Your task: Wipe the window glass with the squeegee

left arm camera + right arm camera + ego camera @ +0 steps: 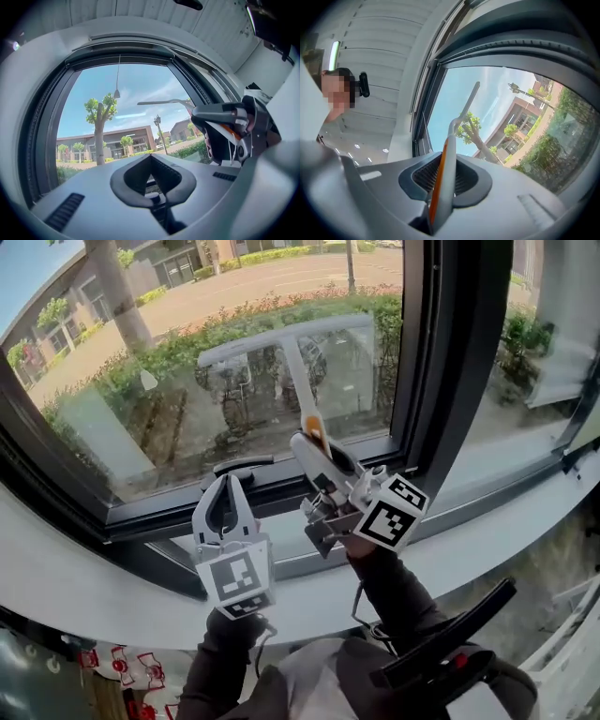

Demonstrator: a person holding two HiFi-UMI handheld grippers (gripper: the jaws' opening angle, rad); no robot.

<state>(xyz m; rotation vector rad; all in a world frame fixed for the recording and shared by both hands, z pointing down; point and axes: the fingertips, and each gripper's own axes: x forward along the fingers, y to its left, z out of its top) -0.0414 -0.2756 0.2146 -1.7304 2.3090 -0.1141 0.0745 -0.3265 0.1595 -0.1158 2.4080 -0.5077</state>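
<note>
Your squeegee [297, 381] is up at centre frame, its blade stretched across the window glass [169, 418]. The orange-striped handle is clamped between the jaws of your right hand-held gripper [314, 451], just below. Your left hand-held gripper [225, 482] hangs lower left, jaws closed on nothing, beside the black window handle [242, 465]. White sill [103, 582] beneath, with the hedge [234, 329] and street [262, 282] outside.
</note>
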